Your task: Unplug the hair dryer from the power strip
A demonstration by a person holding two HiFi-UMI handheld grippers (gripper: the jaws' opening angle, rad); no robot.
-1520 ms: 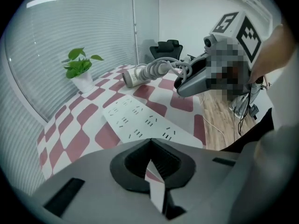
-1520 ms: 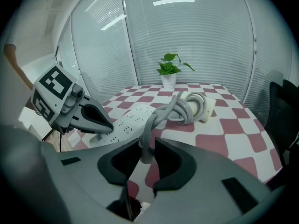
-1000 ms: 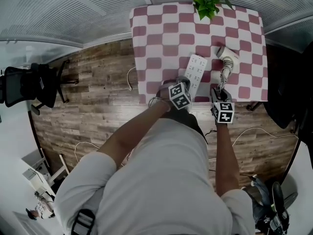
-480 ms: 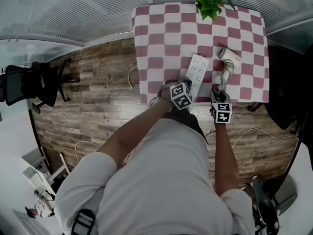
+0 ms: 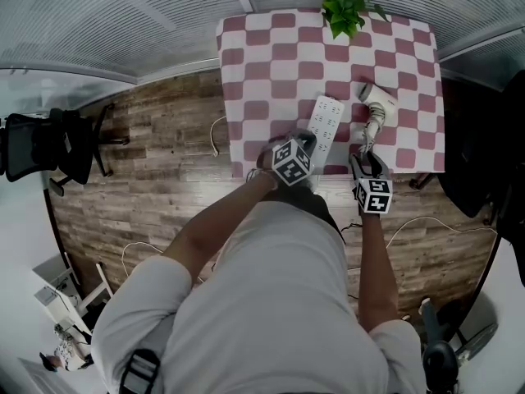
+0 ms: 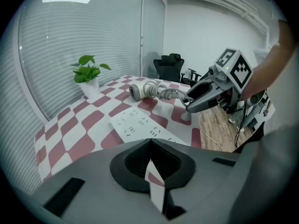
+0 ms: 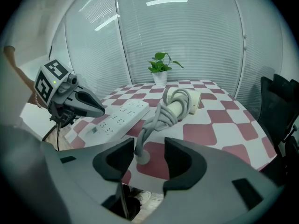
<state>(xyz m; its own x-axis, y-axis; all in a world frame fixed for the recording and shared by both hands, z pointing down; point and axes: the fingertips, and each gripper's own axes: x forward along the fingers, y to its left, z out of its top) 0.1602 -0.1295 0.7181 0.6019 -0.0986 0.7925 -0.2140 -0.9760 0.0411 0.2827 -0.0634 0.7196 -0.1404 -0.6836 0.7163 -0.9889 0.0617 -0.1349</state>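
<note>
The white power strip lies on the checked table, its sockets bare. The white hair dryer rests to its right, its grey cord coiled. The cord's plug lies loose on the cloth, out of the strip. My right gripper straddles that plug; its jaws are opening and the pads stand clear of it. My left gripper is shut, nothing seen between its jaws, and hovers over the strip's near end. Its tip shows in the right gripper view.
A potted plant stands at the table's far edge. The table's near edge runs just under both grippers. A black office chair is on the wooden floor at the left, and thin cables trail there.
The right gripper's jaws have spread apart around the plug. Both hands stay roughly where they were at the table's near edge.
</note>
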